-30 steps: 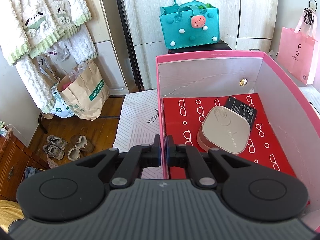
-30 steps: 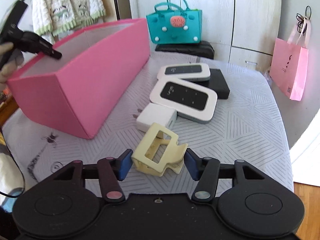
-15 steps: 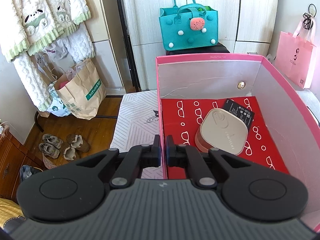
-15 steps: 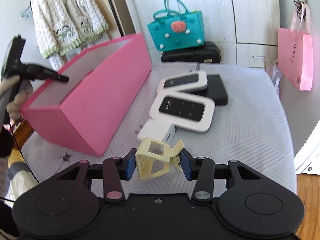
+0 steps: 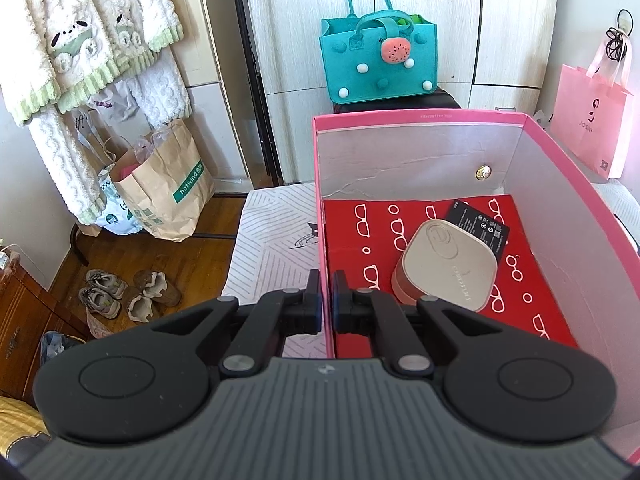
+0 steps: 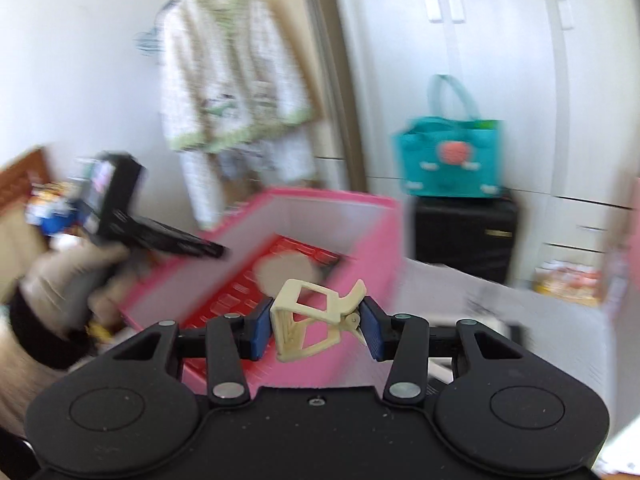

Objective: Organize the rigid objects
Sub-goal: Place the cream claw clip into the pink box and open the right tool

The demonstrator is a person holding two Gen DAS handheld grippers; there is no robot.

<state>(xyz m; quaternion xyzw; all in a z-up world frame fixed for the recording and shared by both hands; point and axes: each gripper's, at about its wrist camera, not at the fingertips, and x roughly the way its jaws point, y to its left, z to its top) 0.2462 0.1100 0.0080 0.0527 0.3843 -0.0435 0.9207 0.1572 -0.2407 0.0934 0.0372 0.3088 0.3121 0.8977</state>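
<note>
Cream clip (image 6: 316,320) pinched in right gripper (image 6: 316,326) jaws; left gripper (image 5: 326,300) jaws clamp pink box (image 5: 400,114) wall.

The right tongs (image 6: 316,330) closed on the cream clip (image 6: 310,320) and lifted it off the bed above the pink box (image 6: 328,208).

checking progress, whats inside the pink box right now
Inside the pink box: a red glasses-print liner, a beige rounded case and a black card partly under it. The case hides whatever lies beneath.
</note>
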